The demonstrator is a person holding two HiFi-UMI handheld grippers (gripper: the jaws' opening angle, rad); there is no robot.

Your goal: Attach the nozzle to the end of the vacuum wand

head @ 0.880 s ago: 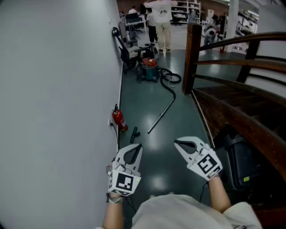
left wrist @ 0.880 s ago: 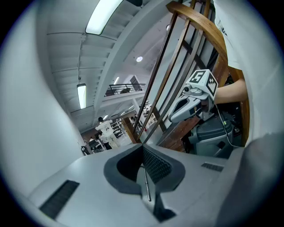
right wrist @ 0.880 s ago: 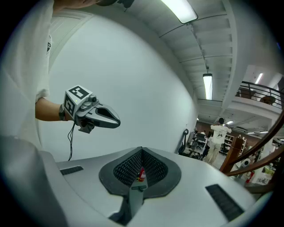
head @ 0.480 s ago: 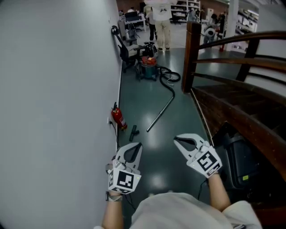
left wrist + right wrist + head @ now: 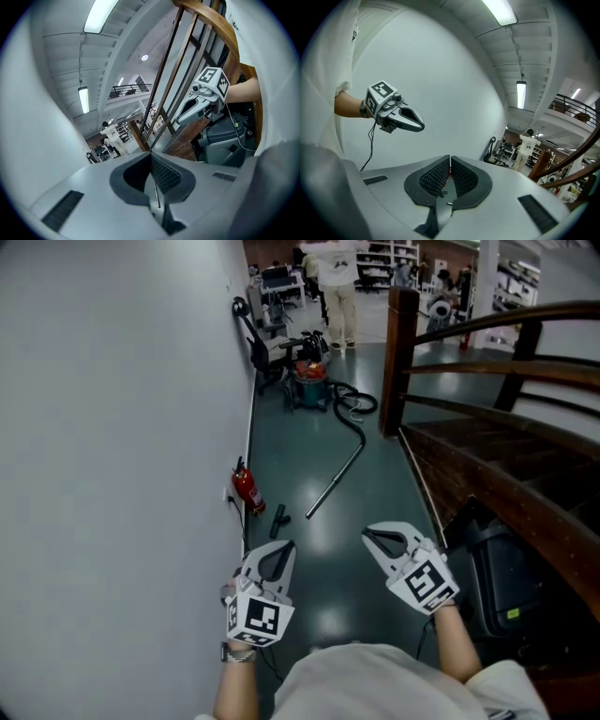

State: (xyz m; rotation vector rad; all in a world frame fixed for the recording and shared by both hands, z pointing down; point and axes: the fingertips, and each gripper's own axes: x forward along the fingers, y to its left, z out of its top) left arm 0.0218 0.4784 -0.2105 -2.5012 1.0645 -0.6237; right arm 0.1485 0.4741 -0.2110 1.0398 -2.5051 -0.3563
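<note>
The left tool (image 5: 289,545) and right tool (image 5: 367,534) were closed, empty. The nozzle (image 5: 279,517) lay on the floor (image 5: 328,563) at twelve o'clock, near the wand (image 5: 334,480); reaching it probably needed a closer stance, then a square grip.

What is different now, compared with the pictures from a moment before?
Nothing has visibly changed. The left tool and the right tool remain shut and empty, side by side above the floor. The vacuum wand and the nozzle lie untouched ahead.
</note>
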